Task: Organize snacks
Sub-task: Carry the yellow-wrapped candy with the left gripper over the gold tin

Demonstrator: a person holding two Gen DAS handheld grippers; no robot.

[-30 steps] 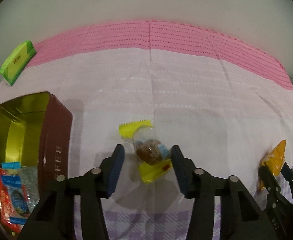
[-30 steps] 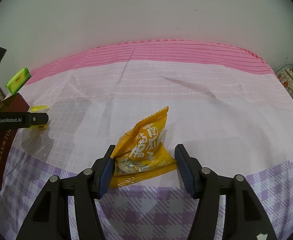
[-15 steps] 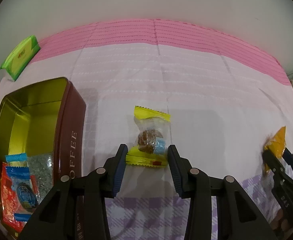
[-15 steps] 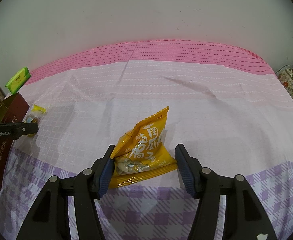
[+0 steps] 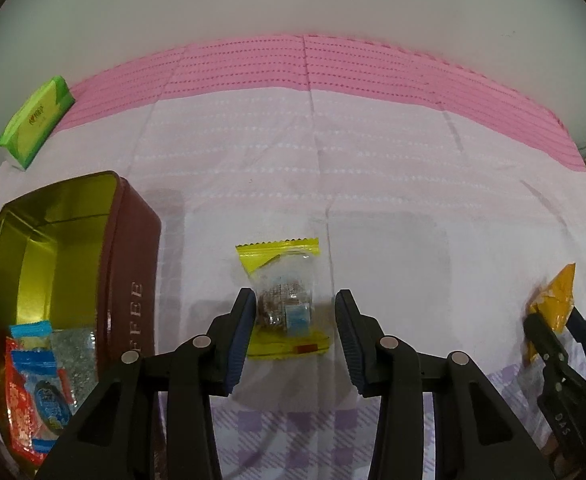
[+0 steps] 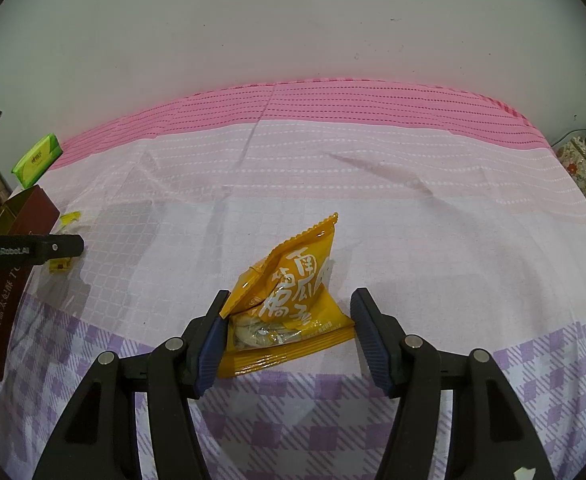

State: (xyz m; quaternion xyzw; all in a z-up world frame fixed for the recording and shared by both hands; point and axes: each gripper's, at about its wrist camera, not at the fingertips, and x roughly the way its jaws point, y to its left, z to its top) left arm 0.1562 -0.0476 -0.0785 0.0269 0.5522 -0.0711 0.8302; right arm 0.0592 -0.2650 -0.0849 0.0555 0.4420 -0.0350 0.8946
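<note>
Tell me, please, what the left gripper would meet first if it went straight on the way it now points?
Most likely the yellow-edged clear snack packet, lying on the tablecloth between the left gripper fingers; the cloth is right beneath, though depth is hard to judge.

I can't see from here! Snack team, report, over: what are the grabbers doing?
Left gripper just closing around yellow candy packet, not squeezed. Right gripper open around orange snack bag. Tin open, nothing blocking.

The brown tin (image 5: 133,280) shows "FFEE" on its side wall. The left gripper's arm (image 6: 29,250) reads "GenRobot.AI". The orange snack packet (image 6: 293,300) carries large white Chinese characters; the green pack's (image 5: 35,120) label is illegible.
</note>
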